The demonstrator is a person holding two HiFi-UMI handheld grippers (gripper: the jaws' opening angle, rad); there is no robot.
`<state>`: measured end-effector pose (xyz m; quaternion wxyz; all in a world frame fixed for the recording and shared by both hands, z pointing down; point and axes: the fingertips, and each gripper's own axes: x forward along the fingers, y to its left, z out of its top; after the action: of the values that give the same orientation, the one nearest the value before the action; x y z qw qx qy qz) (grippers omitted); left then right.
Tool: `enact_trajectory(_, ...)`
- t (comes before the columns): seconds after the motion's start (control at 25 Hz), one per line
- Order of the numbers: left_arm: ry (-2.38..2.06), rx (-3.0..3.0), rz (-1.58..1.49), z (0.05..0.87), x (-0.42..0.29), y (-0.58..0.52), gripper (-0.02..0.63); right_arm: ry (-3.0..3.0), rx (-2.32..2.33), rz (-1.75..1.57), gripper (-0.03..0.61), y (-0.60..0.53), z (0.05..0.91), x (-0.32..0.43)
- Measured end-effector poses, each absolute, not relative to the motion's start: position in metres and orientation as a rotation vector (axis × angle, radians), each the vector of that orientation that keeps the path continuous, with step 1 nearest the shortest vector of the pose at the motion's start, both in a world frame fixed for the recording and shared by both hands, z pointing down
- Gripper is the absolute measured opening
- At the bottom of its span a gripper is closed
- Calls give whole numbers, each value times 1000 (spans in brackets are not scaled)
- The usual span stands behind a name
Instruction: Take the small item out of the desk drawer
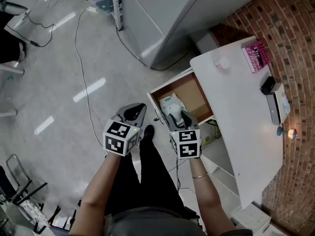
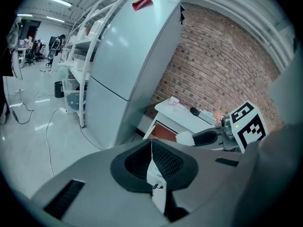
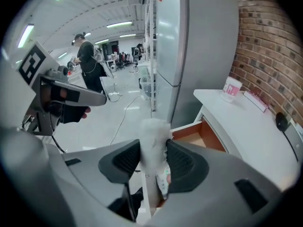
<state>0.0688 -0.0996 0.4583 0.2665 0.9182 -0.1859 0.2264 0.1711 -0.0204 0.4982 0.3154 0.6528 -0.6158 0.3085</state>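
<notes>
The white desk (image 1: 241,117) has its drawer (image 1: 193,93) pulled open, its brown bottom showing. My right gripper (image 1: 178,117) hovers over the drawer's front end, shut on a small white packet (image 1: 171,103) with green print. In the right gripper view the packet (image 3: 152,141) stands upright, pinched between the black pads (image 3: 128,162), above the drawer (image 3: 199,136). My left gripper (image 1: 133,113) hangs over the floor just left of the drawer. Its jaws (image 2: 152,162) are shut and hold no object. The left gripper view shows the right gripper (image 2: 208,137) with the packet (image 2: 184,137).
On the desk lie a pink book (image 1: 256,55), a white round lid (image 1: 221,62), a black device (image 1: 268,84) and a white box (image 1: 278,104). A tall grey cabinet (image 1: 167,18) stands behind the drawer. Cables (image 1: 81,73) cross the floor. A person (image 3: 87,60) stands far off.
</notes>
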Motion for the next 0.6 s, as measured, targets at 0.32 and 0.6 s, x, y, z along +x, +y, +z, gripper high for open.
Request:
enact_trajectory(0.32,-454,2565,627,429,66,-110,23,-1636,1908,839,173,-21,449,167)
enact_trajectory(0.6,-390,2639,623,404,67,-118,24,-1642,2076,838,173,-22,410,166)
